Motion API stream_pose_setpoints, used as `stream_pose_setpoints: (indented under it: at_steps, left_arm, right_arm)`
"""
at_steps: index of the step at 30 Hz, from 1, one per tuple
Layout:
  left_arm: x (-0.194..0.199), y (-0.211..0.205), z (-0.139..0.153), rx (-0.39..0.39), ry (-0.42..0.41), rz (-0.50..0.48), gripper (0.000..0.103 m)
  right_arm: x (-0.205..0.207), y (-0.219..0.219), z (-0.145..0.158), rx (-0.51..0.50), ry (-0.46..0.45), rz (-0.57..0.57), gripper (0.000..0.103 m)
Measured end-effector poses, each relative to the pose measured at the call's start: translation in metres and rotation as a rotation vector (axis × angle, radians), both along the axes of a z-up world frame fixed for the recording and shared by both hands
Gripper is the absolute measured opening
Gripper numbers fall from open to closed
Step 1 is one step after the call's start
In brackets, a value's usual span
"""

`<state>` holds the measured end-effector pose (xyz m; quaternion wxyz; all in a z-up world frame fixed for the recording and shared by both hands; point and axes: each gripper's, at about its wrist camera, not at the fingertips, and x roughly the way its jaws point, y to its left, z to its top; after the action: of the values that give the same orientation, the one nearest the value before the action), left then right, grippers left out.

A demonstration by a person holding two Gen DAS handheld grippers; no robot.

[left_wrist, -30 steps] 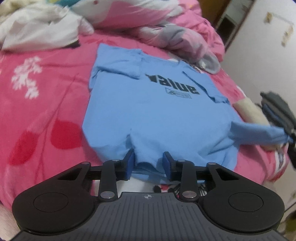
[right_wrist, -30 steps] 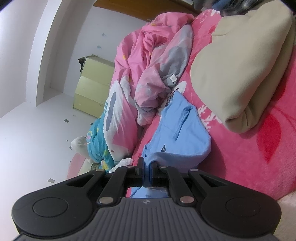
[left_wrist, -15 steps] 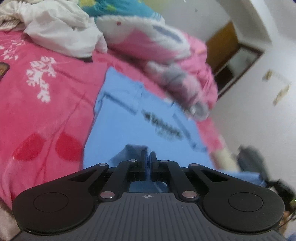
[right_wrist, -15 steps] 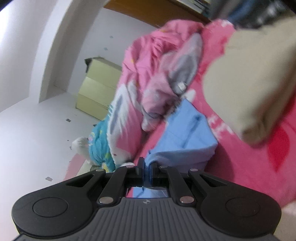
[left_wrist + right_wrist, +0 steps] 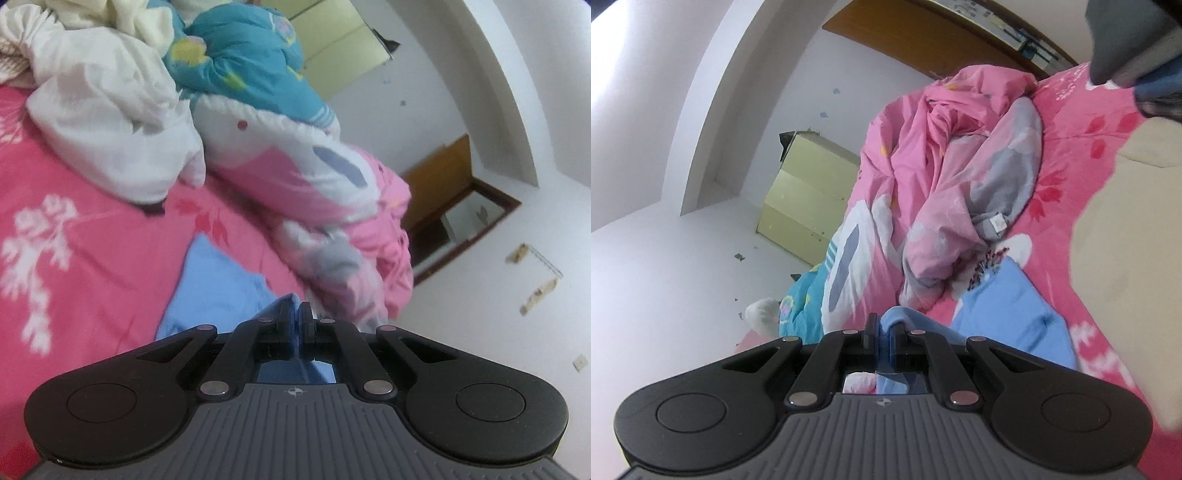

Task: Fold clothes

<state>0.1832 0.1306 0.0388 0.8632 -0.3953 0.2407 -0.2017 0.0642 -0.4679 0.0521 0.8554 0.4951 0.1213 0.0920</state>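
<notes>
**Both grippers lift the hem of the blue shirt for a fold**

The left gripper [image 5: 298,314] has its two fingers pressed together on a pinch of the blue T-shirt [image 5: 218,284]; a thin strip of blue cloth shows between the pads. The right gripper [image 5: 884,332] is clamped in the same way, with a fold of the same blue cloth [image 5: 1008,306] bulging over its fingertips. In my judgement, each gripper holds one side of the lower edge so that the edge stays stretched and straight while it is carried toward the collar. This would make the first fold of the shirt, bottom over top.

The shirt lies on the pink bedspread [image 5: 92,258], in the middle part of the bed, and only its upper part rests flat there. It is plain light blue, thin and soft, and it hangs loose from the pads. A sleeve is visible as a small flap in the right wrist view. The printed front cannot be seen now.

Beyond the shirt, toward the far edge of the bed, a crumpled pink quilt [image 5: 942,155] is piled up, and a white bundle of cloth [image 5: 110,122] sits near the far left corner. A beige garment [image 5: 1126,229] lies beside the shirt at the right edge.
</notes>
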Motion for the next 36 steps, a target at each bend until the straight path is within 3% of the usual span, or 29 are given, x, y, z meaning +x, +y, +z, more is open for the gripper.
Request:
stream_pose_setpoints:
  at_steps: [9, 12, 16, 20, 21, 23, 24, 25, 27, 29, 31, 33, 36]
  left_arm:
    - [0.124, -0.019, -0.021, 0.102, 0.051, 0.055, 0.000]
    - [0.165, -0.030, -0.040, 0.136, 0.081, 0.049, 0.000]
    - [0.207, -0.036, -0.084, 0.154, 0.172, 0.051, 0.000]
    - [0.226, -0.020, -0.131, -0.030, 0.245, 0.055, 0.001]
    - [0.227, -0.014, -0.137, -0.088, 0.241, 0.059, 0.002]
    - [0.228, -0.005, -0.145, -0.175, 0.229, 0.069, 0.003]
    - [0.229, -0.002, -0.147, -0.201, 0.219, 0.076, 0.004]
    - [0.226, 0.001, -0.145, -0.207, 0.198, 0.098, 0.006]
    - [0.220, 0.008, -0.138, -0.216, 0.149, 0.132, 0.023]
    - [0.213, 0.013, -0.131, -0.216, 0.113, 0.155, 0.025]
    - [0.207, 0.016, -0.123, -0.197, 0.102, 0.169, 0.027]
    - [0.200, 0.012, -0.110, -0.119, 0.102, 0.151, 0.028]
    - [0.183, -0.007, -0.088, 0.068, 0.107, 0.058, 0.031]
  right_arm:
    - [0.140, -0.006, -0.017, -0.032, 0.058, -0.019, 0.004]
    - [0.187, -0.007, -0.038, -0.037, 0.093, -0.041, 0.004]
    - [0.244, -0.012, -0.090, -0.002, 0.197, -0.040, 0.005]
    - [0.280, -0.027, -0.149, 0.143, 0.314, -0.034, 0.008]
    - [0.283, -0.032, -0.161, 0.191, 0.319, -0.036, 0.010]
    - [0.286, -0.040, -0.176, 0.279, 0.254, -0.022, 0.025]
    - [0.287, -0.044, -0.181, 0.305, 0.226, -0.027, 0.041]
    - [0.286, -0.047, -0.184, 0.302, 0.203, -0.056, 0.046]
    - [0.281, -0.052, -0.186, 0.289, 0.159, -0.117, 0.048]
    - [0.272, -0.056, -0.189, 0.318, 0.123, -0.161, 0.048]
    - [0.261, -0.052, -0.179, 0.259, 0.095, -0.180, 0.049]
    - [0.252, -0.043, -0.161, 0.163, 0.071, -0.168, 0.049]
    - [0.245, 0.013, -0.106, -0.190, 0.044, -0.001, 0.048]
